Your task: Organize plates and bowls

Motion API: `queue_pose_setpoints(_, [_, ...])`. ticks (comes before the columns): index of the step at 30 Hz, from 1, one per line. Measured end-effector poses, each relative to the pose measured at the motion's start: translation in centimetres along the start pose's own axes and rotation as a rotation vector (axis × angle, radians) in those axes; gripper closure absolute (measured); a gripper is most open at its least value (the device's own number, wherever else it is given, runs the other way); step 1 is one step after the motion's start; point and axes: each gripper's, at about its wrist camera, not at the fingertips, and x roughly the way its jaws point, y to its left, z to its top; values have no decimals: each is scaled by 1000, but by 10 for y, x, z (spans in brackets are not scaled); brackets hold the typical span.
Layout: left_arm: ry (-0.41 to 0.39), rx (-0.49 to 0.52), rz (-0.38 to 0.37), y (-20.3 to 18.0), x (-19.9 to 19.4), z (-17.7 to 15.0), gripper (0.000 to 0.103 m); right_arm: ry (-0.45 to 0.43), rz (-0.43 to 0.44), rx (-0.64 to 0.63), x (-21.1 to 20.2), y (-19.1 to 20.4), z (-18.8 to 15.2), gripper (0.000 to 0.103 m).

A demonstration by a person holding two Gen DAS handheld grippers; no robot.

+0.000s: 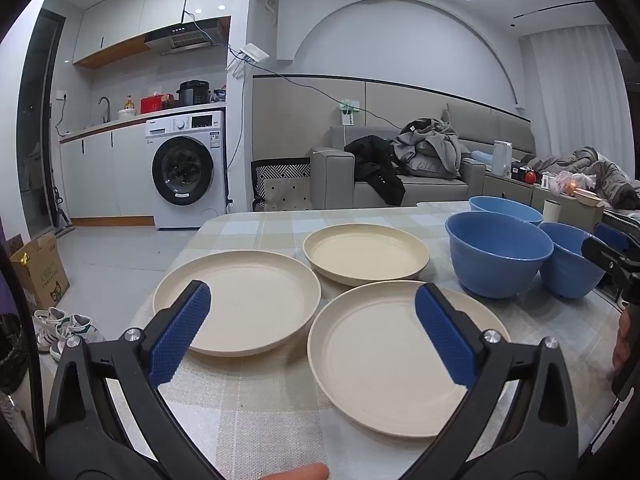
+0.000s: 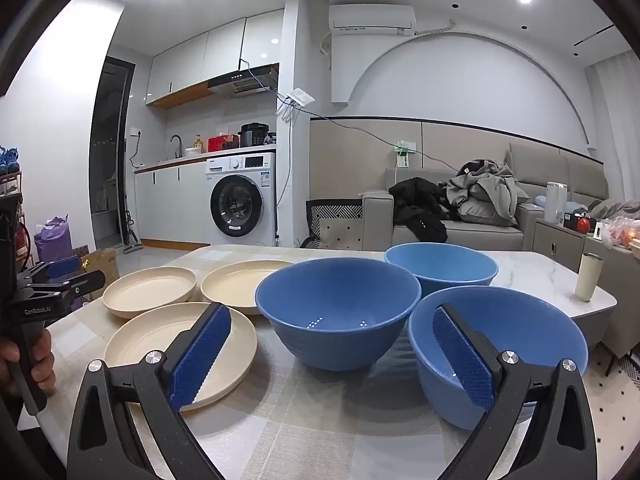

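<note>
Cream plates, three of them, sit spread out on the checked-cloth surface (image 1: 248, 408): near plate (image 1: 396, 364), left plate (image 1: 244, 300), far plate (image 1: 366, 254). None stacked; they lie close together, and I can't tell if rims touch. Blue bowls, three, sit to their right: big middle bowl (image 2: 338, 312), near-right bowl (image 2: 516, 344), far bowl (image 2: 440, 266), clustered close, not nested. My left claw (image 1: 312, 334) hangs over the near and left plates, jaws wide apart, nothing between them. My right claw (image 2: 334, 354) is the same, spread wide and empty, one pad over the near plate, the other over the near-right bowl. Judging by the layout, I'm at the very start, with no sorting done yet. Next move, I reckon: pick one plate by its rim, which needs a pad slid under the shallow lip, then set it on another. Bowls nest afterwards; their thin walls should pinch easily.
</note>
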Motion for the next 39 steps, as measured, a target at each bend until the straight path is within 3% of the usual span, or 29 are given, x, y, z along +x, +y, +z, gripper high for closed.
queue_pose_setpoints(39, [3, 13, 4, -1, 0, 0, 1, -1, -5, -17, -1, 1, 0, 0])
